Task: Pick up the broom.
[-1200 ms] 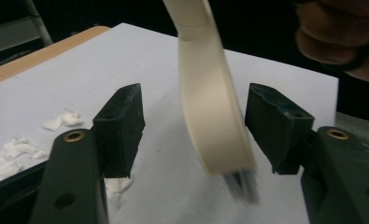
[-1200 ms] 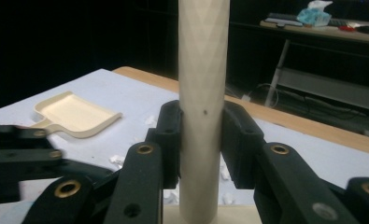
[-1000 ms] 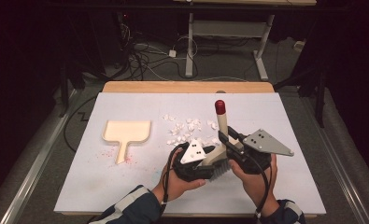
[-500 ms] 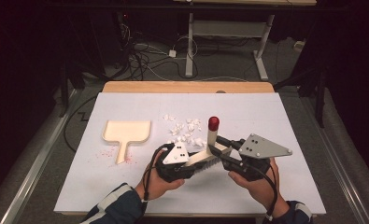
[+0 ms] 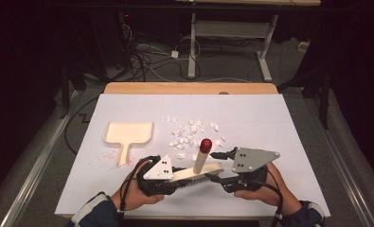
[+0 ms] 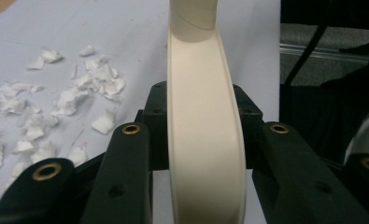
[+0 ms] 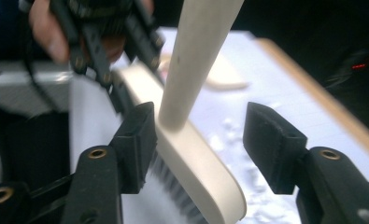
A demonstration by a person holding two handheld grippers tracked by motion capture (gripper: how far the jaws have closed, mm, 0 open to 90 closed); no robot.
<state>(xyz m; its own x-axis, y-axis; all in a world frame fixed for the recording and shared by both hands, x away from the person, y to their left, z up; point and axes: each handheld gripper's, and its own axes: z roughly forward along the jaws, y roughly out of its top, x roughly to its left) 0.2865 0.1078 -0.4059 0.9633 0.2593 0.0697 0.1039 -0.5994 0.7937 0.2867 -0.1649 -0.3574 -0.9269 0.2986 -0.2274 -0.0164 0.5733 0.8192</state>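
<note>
A brush with a cream head [image 5: 208,171], dark bristles and a red-tipped handle [image 5: 201,158] hangs low over the table's near edge, handle leaning up. My left gripper [image 5: 183,181] is shut on the head's left end; its jaws clamp both sides of the cream head [image 6: 205,140]. My right gripper [image 5: 217,166] faces it from the right. Its jaws have just been opening and now stand apart around the head's other end [image 7: 198,168]. The right pad [image 7: 271,140] is clear of the brush. The left gripper [image 7: 102,51] grips farther along.
A cream dustpan [image 5: 128,135] lies on the white table cover [image 5: 279,123] to the left. Several torn white paper scraps [image 5: 189,132] are scattered just beyond the brush. A wooden strip [image 5: 189,88] marks the far edge, with cables and a desk frame on the floor behind.
The brush has come down and toward the near left, its handle leaning more. The left gripper closed on the head. The right gripper's jaws opened off it.
</note>
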